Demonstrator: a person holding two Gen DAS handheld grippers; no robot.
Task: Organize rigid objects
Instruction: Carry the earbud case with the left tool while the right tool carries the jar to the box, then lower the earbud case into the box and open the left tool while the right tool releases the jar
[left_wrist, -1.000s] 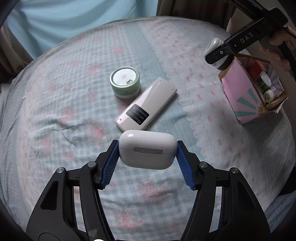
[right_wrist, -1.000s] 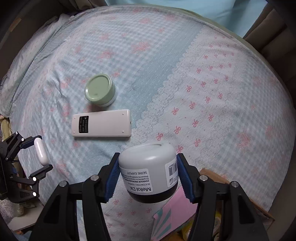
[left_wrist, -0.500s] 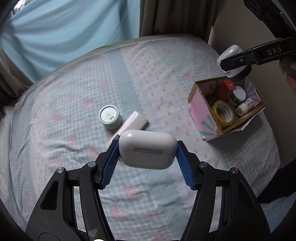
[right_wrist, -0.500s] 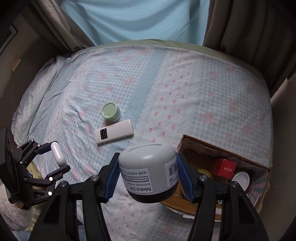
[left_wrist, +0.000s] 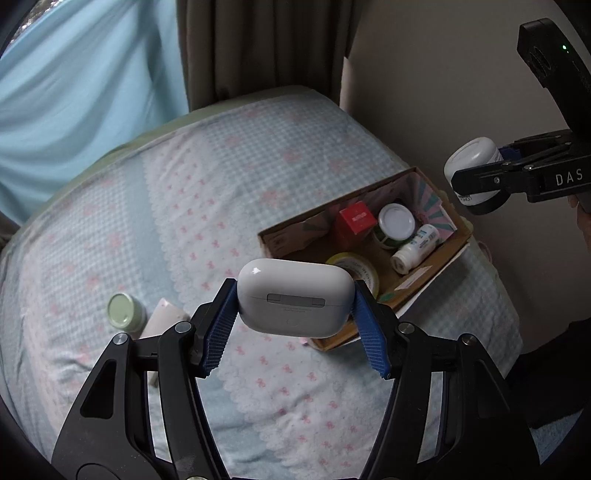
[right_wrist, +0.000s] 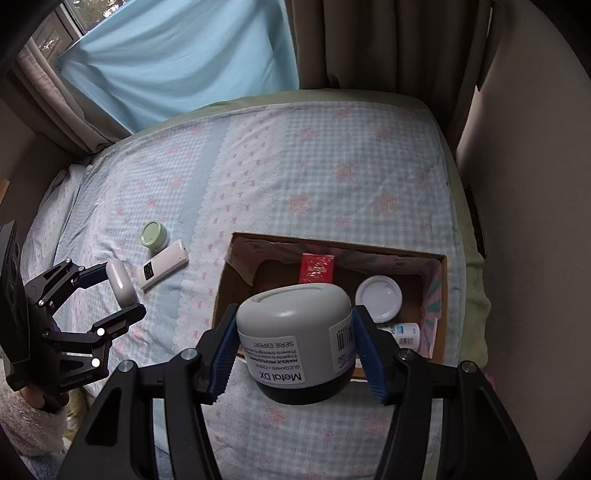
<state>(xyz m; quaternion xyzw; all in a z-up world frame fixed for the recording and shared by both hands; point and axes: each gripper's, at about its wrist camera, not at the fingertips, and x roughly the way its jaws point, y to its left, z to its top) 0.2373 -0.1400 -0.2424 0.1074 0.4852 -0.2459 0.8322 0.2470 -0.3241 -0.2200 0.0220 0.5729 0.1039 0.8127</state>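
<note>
White earbud case (left_wrist: 294, 297): clamped on both ends between the blue pads of the left gripper (left_wrist: 294, 325), carried in the air above the bed (left_wrist: 184, 206); the cardboard box lies beyond it towards 1 o'clock in the left wrist view.
Left gripper: jaws closed to the width of the case, nothing else in its hold; seen from the right wrist camera at 9 o'clock (right_wrist: 122, 291).
Grey jar (right_wrist: 295, 332): labelled "Metal DX", dark base, pinched on its sides by the right gripper (right_wrist: 295, 354), hanging over the near edge of the box.
Right gripper: jaws spread only as far as the jar is wide; in the left wrist view it sits at 3 o'clock (left_wrist: 476, 173).
Cardboard box (right_wrist: 236, 266): open top, resting on the bed by the wall side; holds a red carton (right_wrist: 317, 267), a white-lidded jar (right_wrist: 378, 297), a small white bottle (left_wrist: 415, 248) and a tape roll (left_wrist: 354, 267).
Green-lidded jar (right_wrist: 154, 235): standing on the bedcover, at 10 o'clock of the box in the right wrist view.
Remote control (right_wrist: 164, 268): lying flat just beside the green-lidded jar, whether touching cannot be told.
</note>
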